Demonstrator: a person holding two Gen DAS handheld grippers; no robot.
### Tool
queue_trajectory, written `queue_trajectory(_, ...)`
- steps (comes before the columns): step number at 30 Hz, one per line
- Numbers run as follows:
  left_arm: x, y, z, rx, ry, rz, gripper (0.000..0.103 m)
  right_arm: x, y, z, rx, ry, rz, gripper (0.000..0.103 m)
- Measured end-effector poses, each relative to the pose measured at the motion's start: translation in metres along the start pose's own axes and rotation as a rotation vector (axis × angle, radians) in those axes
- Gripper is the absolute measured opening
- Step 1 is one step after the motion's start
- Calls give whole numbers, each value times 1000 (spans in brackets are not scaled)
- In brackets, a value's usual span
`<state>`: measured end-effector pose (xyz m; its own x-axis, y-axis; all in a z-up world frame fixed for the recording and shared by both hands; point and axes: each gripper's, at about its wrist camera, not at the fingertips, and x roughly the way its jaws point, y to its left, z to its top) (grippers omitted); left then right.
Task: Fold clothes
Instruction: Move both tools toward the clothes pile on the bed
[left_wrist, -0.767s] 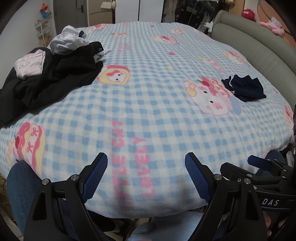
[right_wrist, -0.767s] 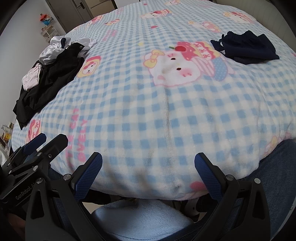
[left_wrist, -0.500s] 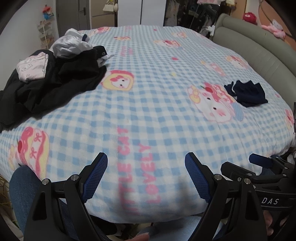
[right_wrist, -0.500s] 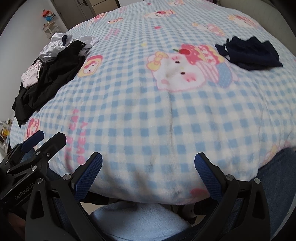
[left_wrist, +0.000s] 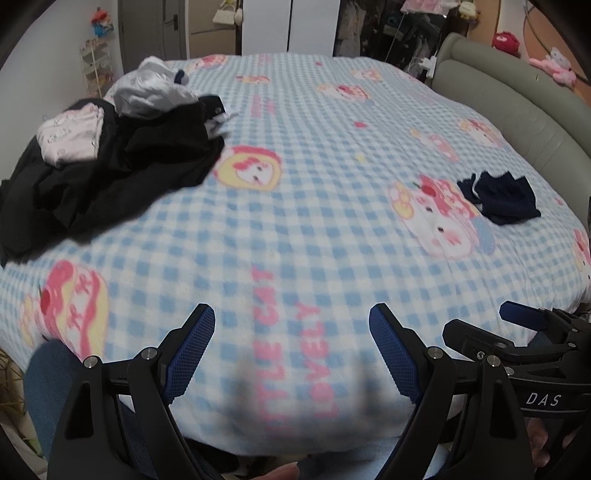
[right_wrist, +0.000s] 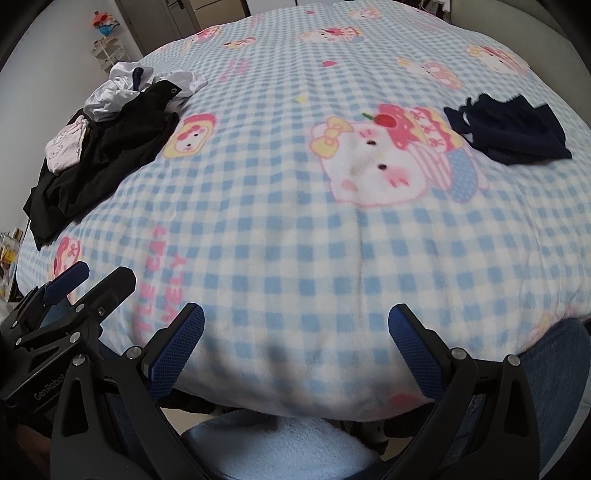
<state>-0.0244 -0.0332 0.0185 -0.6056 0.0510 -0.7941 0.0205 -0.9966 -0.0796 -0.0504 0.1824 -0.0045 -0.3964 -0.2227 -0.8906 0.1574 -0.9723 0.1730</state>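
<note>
While you held both grippers over the near edge of the blanket (left_wrist: 295, 229), left gripper (left_wrist: 291, 354) and right gripper (right_wrist: 295, 350) gaped wide, empty; the clothes pile (left_wrist: 110, 166) lay far left, the navy garment (right_wrist: 509, 133) far right.

The left gripper (left_wrist: 291, 347) is wide open over the checked blanket (left_wrist: 314, 229); a pile of clothes (left_wrist: 110, 162) lies far left; dark shorts (left_wrist: 498, 199) lie right.

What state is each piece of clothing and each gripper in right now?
Left gripper: open, empty.
Right gripper: open, empty.
Navy garment: lying alone, rumpled, unfolded.
Black garment: crumpled in the pile.
White garment: bunched on the pile.
Pink printed garment: on the pile.
</note>
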Motion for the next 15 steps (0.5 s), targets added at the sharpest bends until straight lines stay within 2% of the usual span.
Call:
queue_trajectory(8,-11,83,31,-128,-65,14,87,-2,66,65,-138,-70,80,101)
queue_trajectory(15,-19,209,52,-364,-136,105,87,18,164,131,-287,-94,208,101)
